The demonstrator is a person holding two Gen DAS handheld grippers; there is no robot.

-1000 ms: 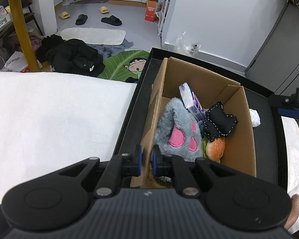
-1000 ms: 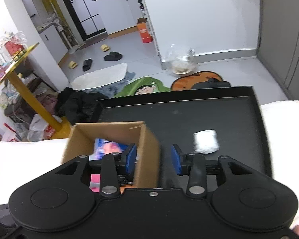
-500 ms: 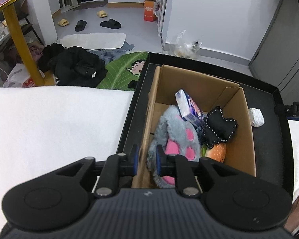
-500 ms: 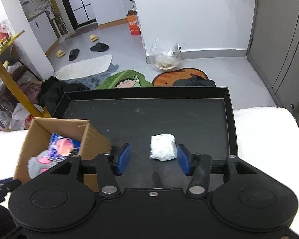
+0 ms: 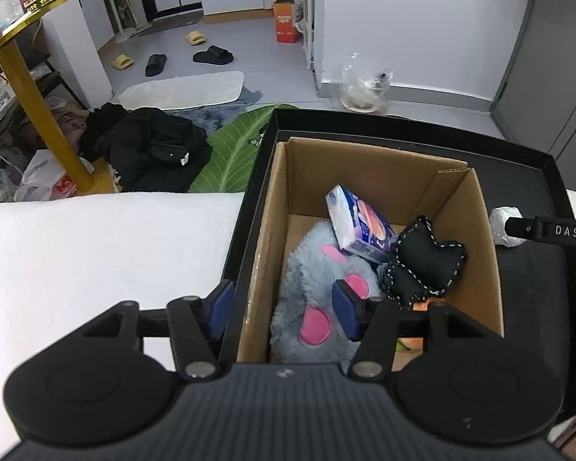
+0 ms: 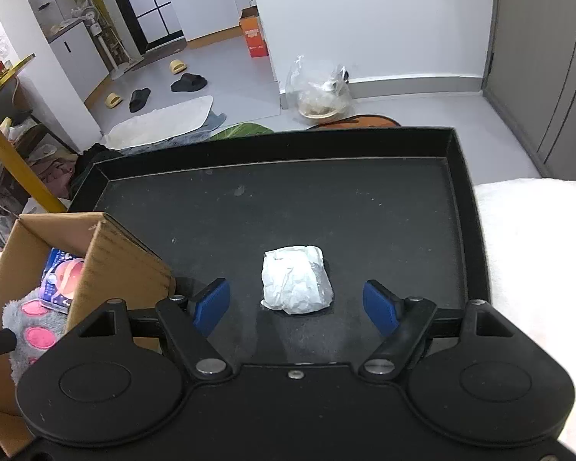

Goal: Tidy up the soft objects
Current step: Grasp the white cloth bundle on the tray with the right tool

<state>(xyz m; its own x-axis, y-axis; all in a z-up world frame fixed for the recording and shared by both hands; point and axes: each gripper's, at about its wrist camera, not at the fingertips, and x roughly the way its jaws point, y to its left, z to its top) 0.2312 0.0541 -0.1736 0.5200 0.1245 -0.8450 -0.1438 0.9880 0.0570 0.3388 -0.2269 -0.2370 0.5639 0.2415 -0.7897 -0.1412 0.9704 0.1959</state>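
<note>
Trouble comes most likely from the white wad [image 6: 295, 285], your last loose soft thing, lying on the black tray [image 6: 326, 207] just right of the cardboard box [image 6: 107, 246]. Your right hand-held gripper [image 6: 295, 305] has just been opening; its jaws stand wide on either side of the wad, not yet touching it. It looks light and crumpled, so a shallow or off-centre pinch could push it along the tray or let it slip out on the way to the box.

Your left hand-held gripper [image 5: 282, 309] has also just been opening. It holds nothing and straddles the box's near-left wall, so a pull could drag the box.

Count: one wad, one tray, one box. In the box: one grey plush [image 5: 311, 280], one black cushion [image 5: 426, 261], one packet [image 5: 359, 226] and a partly hidden orange toy [image 5: 416, 340].
</note>
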